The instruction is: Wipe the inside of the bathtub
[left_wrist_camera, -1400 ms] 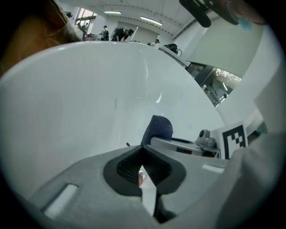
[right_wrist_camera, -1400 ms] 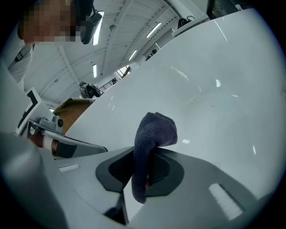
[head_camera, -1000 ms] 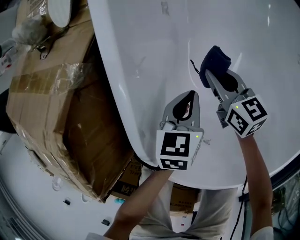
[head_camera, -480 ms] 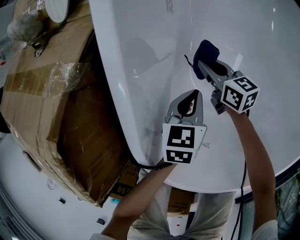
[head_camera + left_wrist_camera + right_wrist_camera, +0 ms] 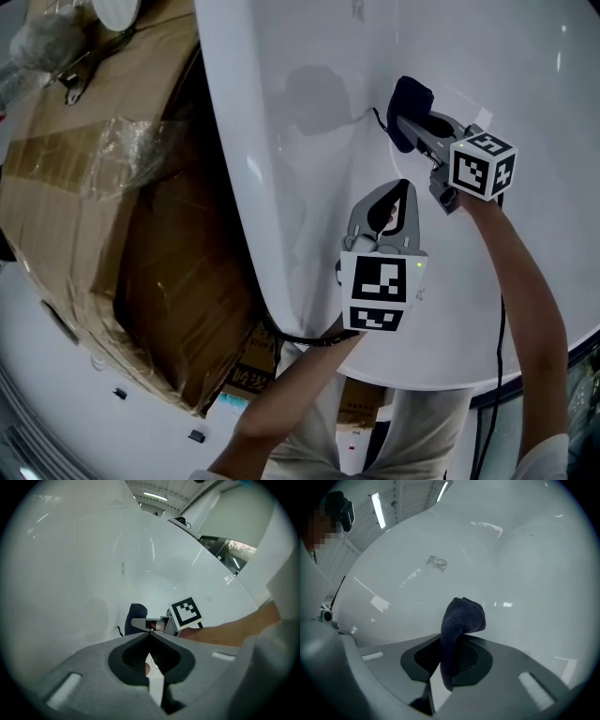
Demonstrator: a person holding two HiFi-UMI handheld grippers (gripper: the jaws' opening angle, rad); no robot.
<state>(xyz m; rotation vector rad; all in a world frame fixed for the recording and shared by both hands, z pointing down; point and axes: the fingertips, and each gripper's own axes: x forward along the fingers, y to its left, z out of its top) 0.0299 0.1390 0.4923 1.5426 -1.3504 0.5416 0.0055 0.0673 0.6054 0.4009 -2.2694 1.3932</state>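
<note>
The white bathtub [image 5: 309, 56] fills the upper right of the head view, its smooth inside wall [image 5: 497, 564] curving ahead. My right gripper [image 5: 405, 120] is shut on a dark blue cloth [image 5: 410, 103], whose bunched end [image 5: 463, 616] presses against the tub's inner wall. The same cloth [image 5: 137, 624] shows beyond my left jaws in the left gripper view. My left gripper [image 5: 392, 192] hangs lower over the tub's inside, jaws shut with nothing between them [image 5: 149, 634].
A large cardboard box [image 5: 103, 178] wrapped in plastic film stands against the tub's outer left side. A white round dish [image 5: 117, 11] and a dark tool [image 5: 75, 80] lie on its top. The tub rim [image 5: 234, 187] runs between box and basin.
The right gripper has carried the cloth up and slightly left along the tub wall. The left gripper has drifted a little to the right.
</note>
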